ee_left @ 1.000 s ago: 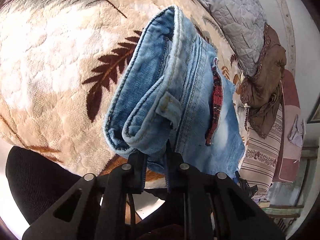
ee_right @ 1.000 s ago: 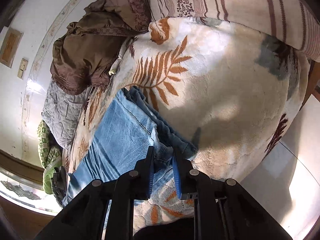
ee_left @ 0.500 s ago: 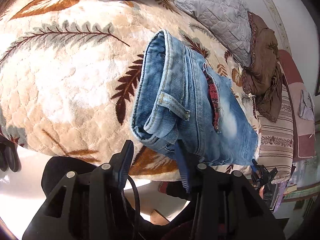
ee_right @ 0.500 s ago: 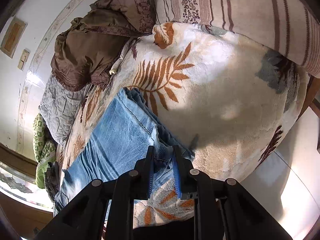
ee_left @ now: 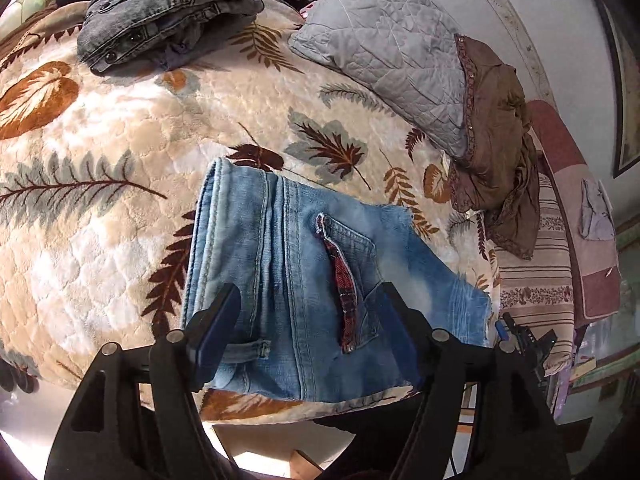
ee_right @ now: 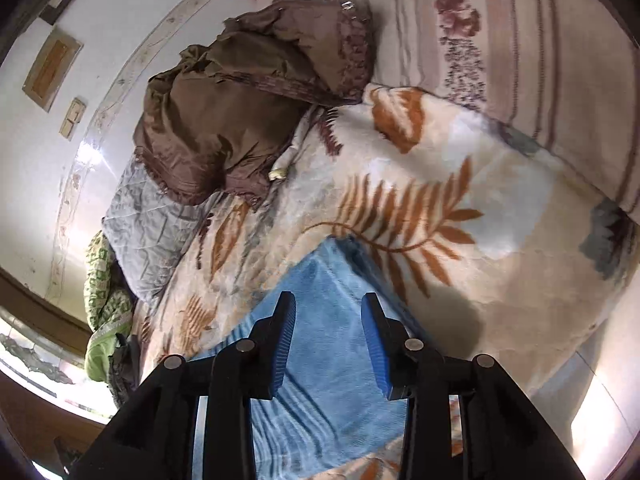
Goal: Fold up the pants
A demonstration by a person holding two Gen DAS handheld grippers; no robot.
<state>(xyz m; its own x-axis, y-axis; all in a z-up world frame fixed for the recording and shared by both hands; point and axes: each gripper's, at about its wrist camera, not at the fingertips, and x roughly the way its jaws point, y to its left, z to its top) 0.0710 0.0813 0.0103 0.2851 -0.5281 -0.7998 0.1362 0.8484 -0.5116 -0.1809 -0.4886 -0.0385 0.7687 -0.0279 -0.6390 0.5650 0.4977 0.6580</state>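
My left claw (ee_left: 308, 320) hangs spread wide over the pants (ee_left: 304, 272), gripping nothing; my right claw (ee_right: 328, 328) is spread too, above the same light blue denim (ee_right: 328, 360). The pants lie folded into a compact rectangle near the front edge of the bed, on the leaf-patterned blanket (ee_left: 100, 208), with a back pocket and a red plaid strip facing up. Toward the far edge sit grey jeans (ee_left: 160, 12), a quilted grey pillow (ee_left: 392, 52) and a crumpled brown garment (ee_left: 496, 140).

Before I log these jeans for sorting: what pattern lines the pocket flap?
Red and dark plaid on the pocket flap of the jeans, clearest in the left wrist view.
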